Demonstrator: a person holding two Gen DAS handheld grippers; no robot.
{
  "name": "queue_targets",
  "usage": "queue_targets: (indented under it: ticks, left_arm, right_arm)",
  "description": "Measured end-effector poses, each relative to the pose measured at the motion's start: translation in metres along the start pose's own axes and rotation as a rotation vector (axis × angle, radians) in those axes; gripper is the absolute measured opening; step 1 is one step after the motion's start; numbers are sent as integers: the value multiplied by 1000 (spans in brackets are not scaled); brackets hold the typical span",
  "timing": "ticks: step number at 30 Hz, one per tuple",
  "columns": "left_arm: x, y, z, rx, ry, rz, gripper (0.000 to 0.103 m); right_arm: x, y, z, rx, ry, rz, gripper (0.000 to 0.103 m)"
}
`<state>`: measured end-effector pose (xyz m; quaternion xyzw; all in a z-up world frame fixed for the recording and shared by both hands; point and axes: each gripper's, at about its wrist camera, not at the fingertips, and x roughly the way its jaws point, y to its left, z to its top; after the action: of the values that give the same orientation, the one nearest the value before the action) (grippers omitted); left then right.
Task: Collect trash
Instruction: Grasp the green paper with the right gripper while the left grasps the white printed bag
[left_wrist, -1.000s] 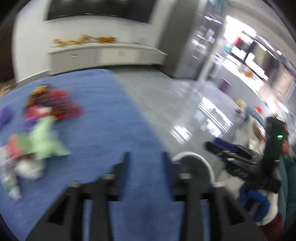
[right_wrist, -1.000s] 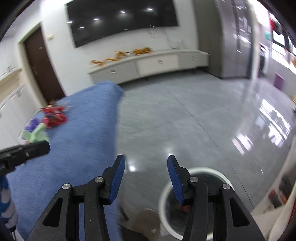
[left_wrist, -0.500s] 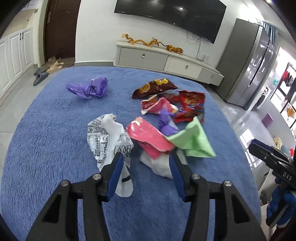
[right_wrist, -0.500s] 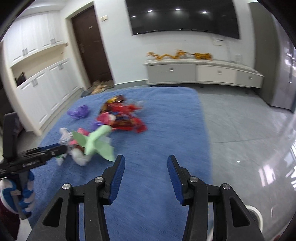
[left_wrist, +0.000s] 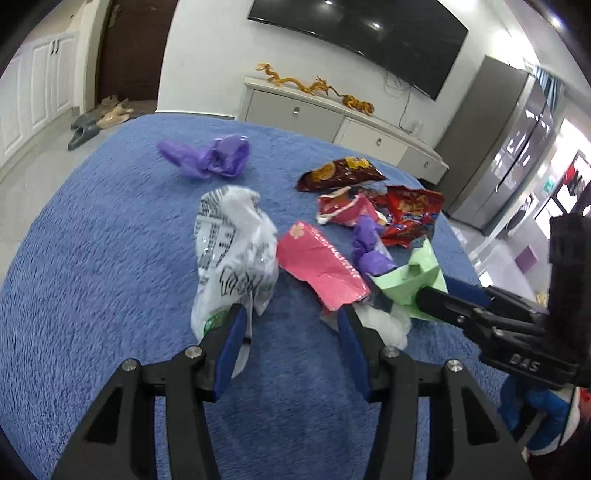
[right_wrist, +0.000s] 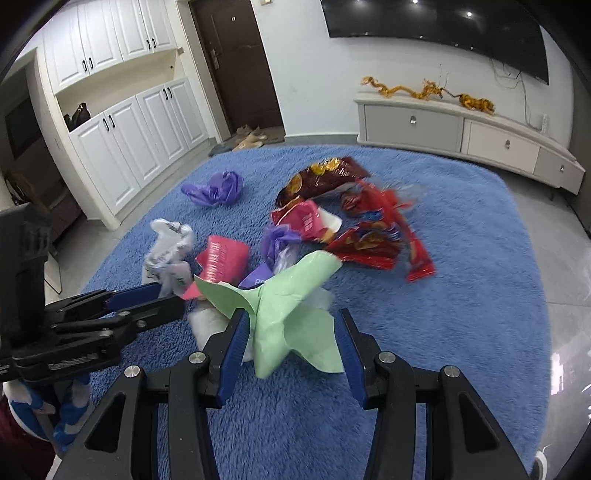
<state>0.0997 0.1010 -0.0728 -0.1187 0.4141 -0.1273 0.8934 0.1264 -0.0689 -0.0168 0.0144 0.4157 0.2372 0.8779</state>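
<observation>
A pile of trash lies on a blue rug (left_wrist: 92, 280): a white printed plastic bag (left_wrist: 232, 251), a pink wrapper (left_wrist: 317, 262), a green paper (right_wrist: 291, 306), a small purple wrapper (left_wrist: 369, 247), red snack bags (right_wrist: 376, 236) and a dark chip bag (left_wrist: 340, 173). A purple bag (left_wrist: 210, 155) lies apart at the far side. My left gripper (left_wrist: 291, 325) is open just before the white bag and the pink wrapper. My right gripper (right_wrist: 291, 328) is open, with the green paper between its fingers but not pressed.
A low white TV cabinet (right_wrist: 461, 129) stands beyond the rug. White cupboards (right_wrist: 122, 147) and a dark door (right_wrist: 236, 62) with shoes (right_wrist: 247, 138) are at the left. Grey tile floor (right_wrist: 561, 258) borders the rug on the right. A blue-and-white sleeve (left_wrist: 535, 413) shows behind the right gripper.
Both views swung from the grey floor and a white-rimmed bin to the rug. Both grippers moved up to the trash pile; the green paper now lies between the right fingers. Jaw widths are unchanged.
</observation>
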Motion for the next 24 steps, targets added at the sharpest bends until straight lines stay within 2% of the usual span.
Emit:
queue_targets:
  ticks: [4,5,10,15,19,24]
  left_arm:
    - [-12,13,-2,-25,-23,-2,49]
    - [-17,14,-2,-30,-29,-4,49]
    - [-26,21,5,-28,-71,39,49]
    - [-7,17,18,28,-49,94,50]
    - [-1,16,24,44,-47,98,50]
    - [-7,23,25,-13,-54,83,50]
  right_arm:
    - [2,-3,-4,17,5,31,22]
    - [0,-4,-6,19,2,40,20]
    - [-15,-4,-9,8,-30,44,19]
    - [-30,-13,-10,50,-60,53,19]
    - [-43,-17,-12,70,-74,51,19]
    - [-55,-21,-16,85,-92,52,19]
